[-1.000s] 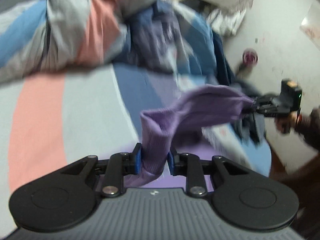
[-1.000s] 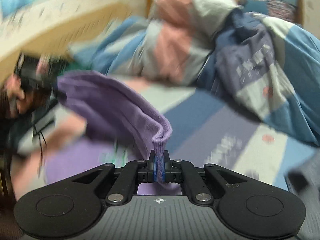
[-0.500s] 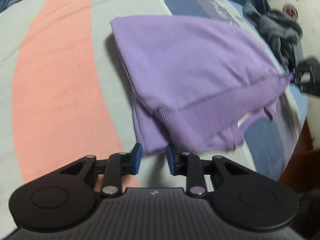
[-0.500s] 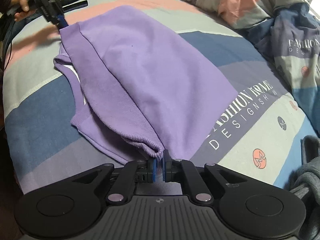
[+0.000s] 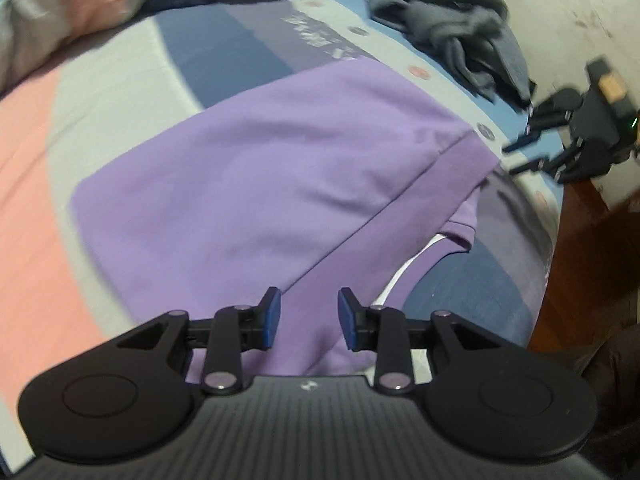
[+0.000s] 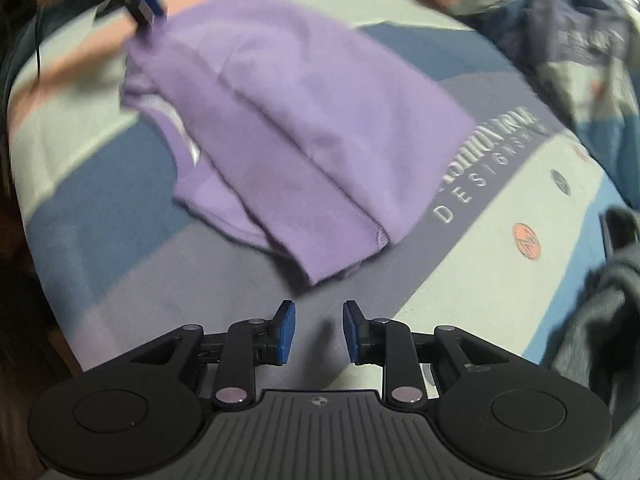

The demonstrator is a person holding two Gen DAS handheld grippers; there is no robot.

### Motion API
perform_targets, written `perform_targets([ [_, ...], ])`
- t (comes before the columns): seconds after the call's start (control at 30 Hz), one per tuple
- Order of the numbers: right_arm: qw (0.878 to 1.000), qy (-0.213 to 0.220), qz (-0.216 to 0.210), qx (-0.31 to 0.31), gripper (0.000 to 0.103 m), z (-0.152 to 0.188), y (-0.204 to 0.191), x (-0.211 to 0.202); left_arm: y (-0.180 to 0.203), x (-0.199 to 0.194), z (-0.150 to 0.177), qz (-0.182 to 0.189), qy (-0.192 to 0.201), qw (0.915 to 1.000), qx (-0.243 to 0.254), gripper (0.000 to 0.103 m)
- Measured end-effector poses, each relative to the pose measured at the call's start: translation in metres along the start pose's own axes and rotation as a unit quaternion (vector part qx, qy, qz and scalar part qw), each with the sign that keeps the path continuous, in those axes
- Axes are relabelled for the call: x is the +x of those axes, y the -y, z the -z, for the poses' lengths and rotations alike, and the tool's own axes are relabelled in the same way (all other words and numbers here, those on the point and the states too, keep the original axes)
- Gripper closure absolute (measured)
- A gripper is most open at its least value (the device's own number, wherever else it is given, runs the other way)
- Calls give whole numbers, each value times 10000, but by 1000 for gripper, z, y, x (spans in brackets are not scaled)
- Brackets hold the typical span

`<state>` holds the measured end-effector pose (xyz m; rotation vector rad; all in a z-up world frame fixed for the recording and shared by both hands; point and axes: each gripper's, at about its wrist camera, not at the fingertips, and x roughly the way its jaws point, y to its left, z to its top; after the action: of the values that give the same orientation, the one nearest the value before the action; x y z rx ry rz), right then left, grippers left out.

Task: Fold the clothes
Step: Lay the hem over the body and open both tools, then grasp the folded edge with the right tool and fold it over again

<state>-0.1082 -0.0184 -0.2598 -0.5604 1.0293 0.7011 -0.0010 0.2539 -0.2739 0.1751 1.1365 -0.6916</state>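
Bed (image 5: 100, 92) first: big striped cover in pink, pale grey and navy, with printed lettering. On it lies the lilac knit sweater (image 5: 260, 168), folded over once, its ribbed hem band running diagonally between the two grippers. A crumpled dark grey garment (image 5: 460, 24) sits further back near the wall. The left gripper (image 5: 306, 318) hovers right over the near hem end with its fingers spread and nothing in them. The right gripper (image 6: 316, 332) is also spread and empty, a bit short of the other hem corner, over bare cover. I'd guess left is nearer for the next grab, since the sweater's long axis runs straight off its fingers.
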Motion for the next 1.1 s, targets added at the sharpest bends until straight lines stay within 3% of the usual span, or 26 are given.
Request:
perform_targets([
  [0.07,9981,486,-5,383,75,-12,2,-11,5,12,-11,64,16,9999,115,64],
  [0.13,9931,959,-126,658,64,-32,2,-10,9,23,-20,133,69,9997,216,51],
  [0.27,9844,1509,-540,729,64,-87,-5,31,11,56,-36,130,28,9996,246,51],
  [0.33,9857,1445,-714,484,65,-106,-14,59,9,73,-33,34,-123,9997,192,51],
  [0.4,9904,1065,-867,152,65,-109,-22,87,2,72,-22,34,-157,9998,105,52],
  [0.53,9931,862,-645,-454,65,-71,-20,86,-2,60,14,-207,-400,9984,332,50],
  [0.6,9965,575,-577,-186,64,-45,-3,75,-11,51,37,-340,-452,9982,214,51],
  [0.67,9972,478,-563,99,64,-21,10,64,-25,45,52,-250,-491,9982,-243,51],
  [0.8,9977,354,-531,214,65,-22,8,49,-16,41,50,-432,-583,9973,-104,50],
  [0.87,9948,630,-597,530,68,-31,12,34,-8,36,42,-461,-672,9966,90,49],
  [0.9,9923,849,-561,711,66,-34,15,24,-5,29,38,-395,-610,9972,156,48],
  [0.97,9879,1108,-284,1048,48,-38,25,13,2,13,30,-308,-423,9983,259,38],
  [1.0,9858,1152,-70,1220,33,-41,32,12,5,6,26,-320,-290,9986,294,26],
  [1.03,9828,1171,91,1425,29,-41,40,13,8,-2,22,-331,-158,9988,328,19],
  [1.1,9740,1127,194,1957,30,-38,60,24,12,-6,14,-308,18,9990,318,18],
])
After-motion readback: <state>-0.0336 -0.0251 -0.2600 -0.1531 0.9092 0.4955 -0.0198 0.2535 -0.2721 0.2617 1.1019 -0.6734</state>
